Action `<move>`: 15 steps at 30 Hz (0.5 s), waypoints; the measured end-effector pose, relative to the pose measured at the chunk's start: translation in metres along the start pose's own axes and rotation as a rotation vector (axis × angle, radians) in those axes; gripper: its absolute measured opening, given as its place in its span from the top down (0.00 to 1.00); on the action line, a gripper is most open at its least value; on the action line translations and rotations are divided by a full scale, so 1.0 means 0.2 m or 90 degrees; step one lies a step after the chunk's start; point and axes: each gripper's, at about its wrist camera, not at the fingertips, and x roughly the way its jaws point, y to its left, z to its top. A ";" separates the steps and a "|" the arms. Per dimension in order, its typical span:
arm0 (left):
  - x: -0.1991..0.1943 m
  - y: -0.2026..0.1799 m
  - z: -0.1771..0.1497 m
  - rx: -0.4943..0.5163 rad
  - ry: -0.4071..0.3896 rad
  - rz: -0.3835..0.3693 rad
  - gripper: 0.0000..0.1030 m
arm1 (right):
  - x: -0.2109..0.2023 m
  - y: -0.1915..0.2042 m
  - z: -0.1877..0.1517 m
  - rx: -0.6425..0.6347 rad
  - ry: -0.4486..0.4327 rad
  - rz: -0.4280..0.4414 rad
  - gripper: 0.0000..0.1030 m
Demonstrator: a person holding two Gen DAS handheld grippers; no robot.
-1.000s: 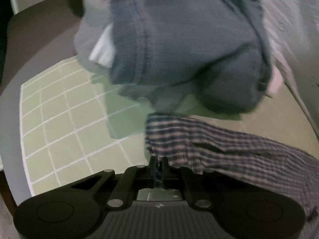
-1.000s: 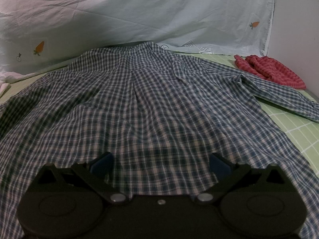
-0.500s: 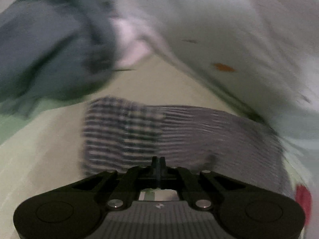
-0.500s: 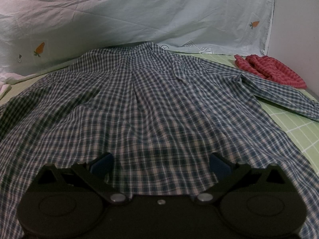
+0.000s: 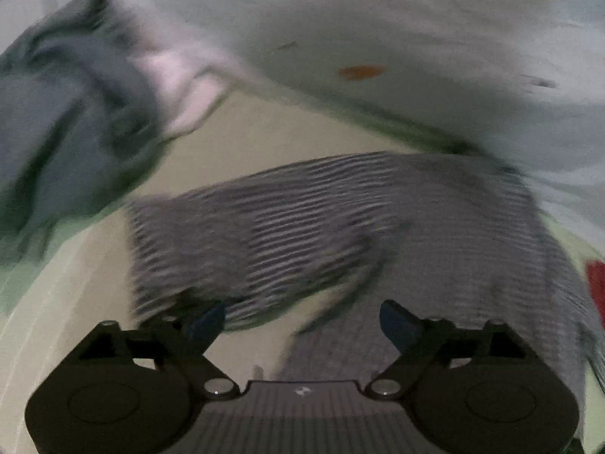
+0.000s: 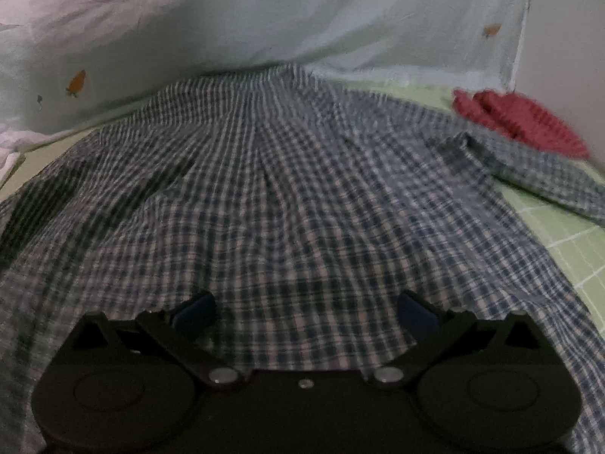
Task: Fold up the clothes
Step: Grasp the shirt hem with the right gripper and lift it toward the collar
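The left gripper (image 5: 302, 316) has its fingers (image 5: 206, 319) opening wide, and nothing is pinched between them. The shirt's sleeve (image 5: 321, 223) lies loose on the bed just past the tips, and it looks smeared because the picture is blurry.

The right gripper (image 6: 308, 312) also has its fingers (image 6: 196, 312) spread wide apart. They sit over the checked shirt (image 6: 283, 196) and are not squeezing it. I cannot tell if the tips touch the cloth.

The checked shirt is blue and white. It lies spread out flat across the middle of the bed (image 6: 574, 242), which has a green sheet with white lines. The shirt's other sleeve (image 6: 537, 174) reaches out to the right.

A red cloth (image 6: 522, 117) sits near the far right corner of the bed, touching that sleeve. A pale blanket (image 6: 302, 19) with little carrots on it is piled along the far edge of the bed. A grey bundle of clothes (image 5: 72, 125) lies near the far left, apart from the shirt.
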 end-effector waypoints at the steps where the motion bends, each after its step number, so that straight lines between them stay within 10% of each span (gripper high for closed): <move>1: 0.02 0.06 0.00 -0.021 0.013 0.024 0.10 | 0.00 0.01 0.03 0.009 0.010 0.013 0.00; 15: 0.24 0.82 -0.06 -0.248 0.120 0.231 0.09 | -0.02 0.91 0.44 -0.105 -0.017 0.268 0.00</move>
